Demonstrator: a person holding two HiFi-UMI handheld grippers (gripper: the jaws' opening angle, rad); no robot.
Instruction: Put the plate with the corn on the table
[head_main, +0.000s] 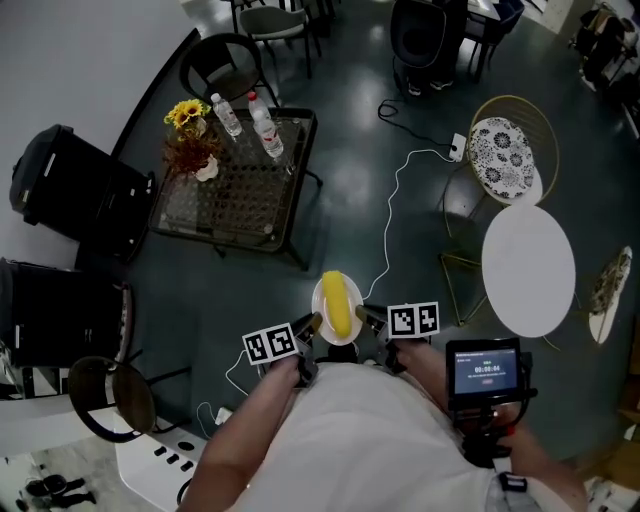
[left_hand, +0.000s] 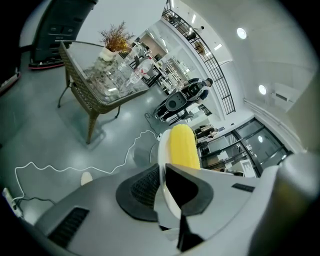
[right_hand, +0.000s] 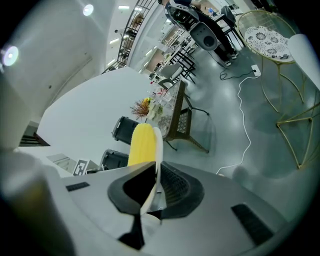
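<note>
A white plate (head_main: 320, 296) with a yellow corn cob (head_main: 338, 304) on it is held in the air above the dark floor. My left gripper (head_main: 312, 323) is shut on the plate's left rim (left_hand: 162, 150), and the corn (left_hand: 182, 146) lies just past its jaws. My right gripper (head_main: 362, 317) is shut on the right rim (right_hand: 158, 145), with the corn (right_hand: 142, 144) beside it. The glass-topped wicker table (head_main: 240, 180) stands ahead and to the left, some way from the plate.
On the table are a flower vase (head_main: 190, 125) and two water bottles (head_main: 264, 125). A white cable (head_main: 395, 215) runs across the floor ahead. A round white table (head_main: 528, 268) and a patterned gold chair (head_main: 508, 152) stand at the right, black chairs at the left.
</note>
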